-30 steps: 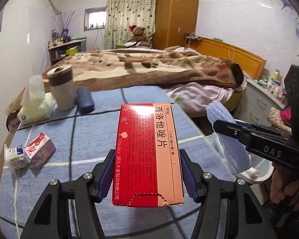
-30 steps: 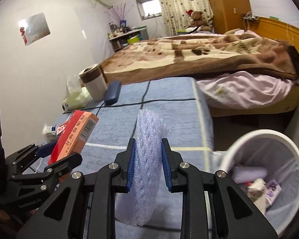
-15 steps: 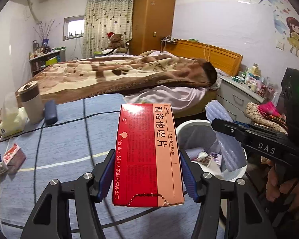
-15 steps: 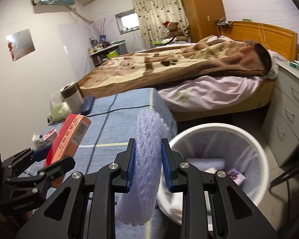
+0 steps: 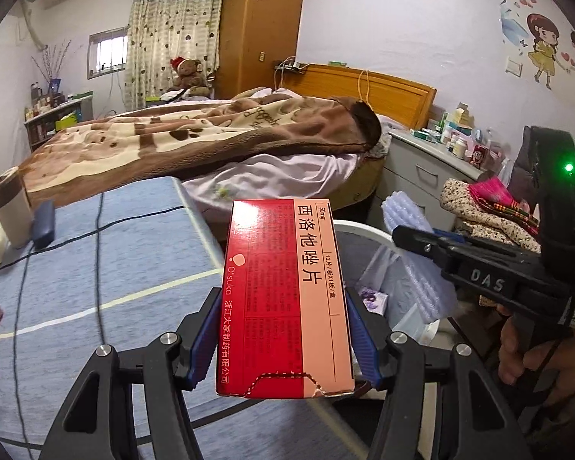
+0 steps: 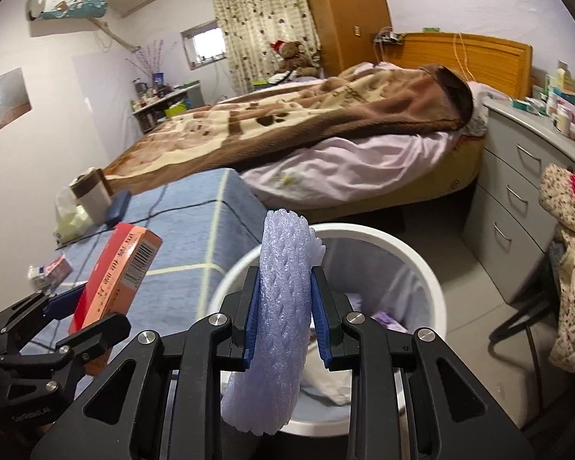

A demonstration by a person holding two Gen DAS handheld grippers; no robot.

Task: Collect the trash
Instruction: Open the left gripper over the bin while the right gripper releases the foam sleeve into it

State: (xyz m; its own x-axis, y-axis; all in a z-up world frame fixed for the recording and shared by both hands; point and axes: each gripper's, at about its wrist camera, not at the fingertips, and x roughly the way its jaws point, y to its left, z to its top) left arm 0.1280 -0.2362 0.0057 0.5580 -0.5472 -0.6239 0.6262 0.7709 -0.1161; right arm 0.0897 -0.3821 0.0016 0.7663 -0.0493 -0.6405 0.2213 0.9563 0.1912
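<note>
My left gripper [image 5: 283,339] is shut on a red and pink medicine box [image 5: 285,291], held upright over the right edge of the blue table [image 5: 107,268]. The same box [image 6: 117,272] shows at the left of the right wrist view. My right gripper [image 6: 283,316] is shut on a pale purple foam net sleeve [image 6: 276,318], which hangs over the white trash bin [image 6: 427,268]. The bin [image 5: 368,230] has some waste inside. In the left wrist view the foam sleeve [image 5: 410,230] and the right gripper's black body sit at the right.
On the table stand a cup [image 6: 92,191], a dark case [image 6: 117,205], a tissue pack [image 6: 69,218] and a small milk carton [image 6: 50,270]. A bed with a brown blanket [image 6: 306,122] lies behind. A grey drawer unit [image 6: 525,191] and a chair with clothes [image 6: 571,237] are at right.
Both grippers have swung right with their loads, from over the table towards the bin. The bin now lies under the foam sleeve and beside the box.
</note>
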